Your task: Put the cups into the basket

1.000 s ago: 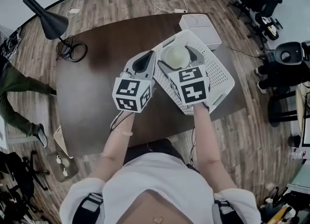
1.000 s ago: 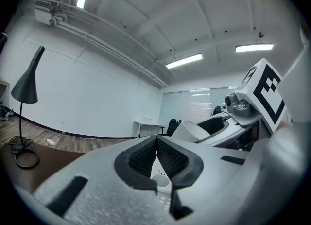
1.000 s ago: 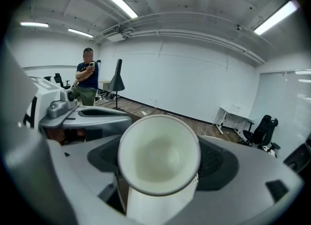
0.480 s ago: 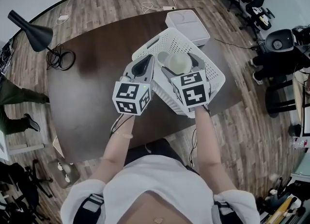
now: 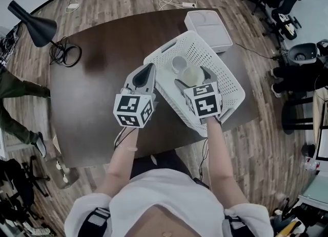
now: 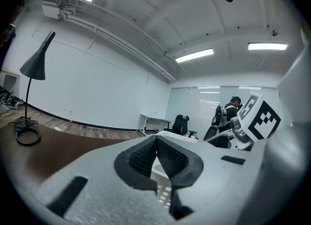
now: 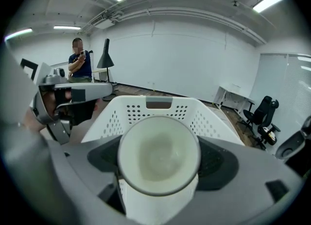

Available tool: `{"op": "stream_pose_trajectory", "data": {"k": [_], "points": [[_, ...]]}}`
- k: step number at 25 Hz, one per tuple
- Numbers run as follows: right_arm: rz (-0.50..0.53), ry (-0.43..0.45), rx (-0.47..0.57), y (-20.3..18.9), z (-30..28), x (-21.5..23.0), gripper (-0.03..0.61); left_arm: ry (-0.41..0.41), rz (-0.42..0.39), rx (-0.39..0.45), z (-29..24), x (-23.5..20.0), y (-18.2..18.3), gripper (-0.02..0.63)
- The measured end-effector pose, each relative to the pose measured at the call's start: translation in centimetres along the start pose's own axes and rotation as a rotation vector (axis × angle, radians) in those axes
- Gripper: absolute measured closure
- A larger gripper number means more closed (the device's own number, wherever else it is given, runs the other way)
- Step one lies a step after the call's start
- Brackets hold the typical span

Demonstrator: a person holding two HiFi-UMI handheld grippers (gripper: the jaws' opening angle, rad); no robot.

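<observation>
My right tool (image 5: pixel 191 79) is clamped on a pale cup (image 5: pixel 191 73), one jaw on each side of its wall. In the right gripper view the cup's open mouth (image 7: pixel 158 153) faces back towards me, so it is held on its side. It hangs inside the outline of the white perforated basket (image 5: pixel 226 73), over the middle of it. I cannot tell whether it touches the basket's floor.

A second cup (image 5: pixel 179 64) sits in the basket already, mouth up. It is just beside the one I hold, on the side farther from me, towards the basket's far-left wall.

My left tool (image 5: pixel 145 72) has its jaws pressed together with nothing between them (the left gripper view shows the two dark pads meeting in a line). It hovers over the dark brown worktop (image 5: pixel 92 92), just beside the basket's left rim.

The basket stands at an angle on the right part of the worktop, with its near corner at the worktop's front edge. Beyond it, at the far right corner, is a white lidded box (image 5: pixel 207 23), close to the basket's far corner. A black lamp (image 5: pixel 32 22) stands at the far left corner, with a coil of dark cable (image 5: pixel 66 55) at its foot.
</observation>
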State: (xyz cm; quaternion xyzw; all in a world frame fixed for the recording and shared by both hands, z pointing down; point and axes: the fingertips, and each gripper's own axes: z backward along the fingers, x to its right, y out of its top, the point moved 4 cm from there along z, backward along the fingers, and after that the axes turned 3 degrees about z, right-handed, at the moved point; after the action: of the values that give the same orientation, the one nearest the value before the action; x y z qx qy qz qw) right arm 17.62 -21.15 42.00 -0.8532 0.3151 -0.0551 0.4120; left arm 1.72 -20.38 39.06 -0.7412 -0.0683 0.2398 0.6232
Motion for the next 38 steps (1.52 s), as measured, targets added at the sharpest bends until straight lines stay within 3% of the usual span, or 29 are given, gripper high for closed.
{"op": "stream_pose_trajectory", "data": {"k": [6, 20, 32, 38], "points": [[0.005, 0.067, -0.071, -1.3, -3.8, -1.2, 0.135, 0.053, 0.024, -0.014, 0.5, -2.5, -1.9, 0.604], [0.034, 0.156, -0.211, -4.9, -8.7, -3.9, 0.135, 0.083, 0.035, -0.005, 2.0, -4.0, -3.2, 0.603], [0.019, 0.197, -0.242, -6.7, -10.9, -4.8, 0.135, 0.069, 0.041, -0.005, 2.6, -4.0, -3.2, 0.603], [0.0, 0.175, -0.248, -7.5, -11.3, -4.4, 0.135, 0.063, 0.04, -0.003, 2.8, -3.8, -2.9, 0.603]]}}
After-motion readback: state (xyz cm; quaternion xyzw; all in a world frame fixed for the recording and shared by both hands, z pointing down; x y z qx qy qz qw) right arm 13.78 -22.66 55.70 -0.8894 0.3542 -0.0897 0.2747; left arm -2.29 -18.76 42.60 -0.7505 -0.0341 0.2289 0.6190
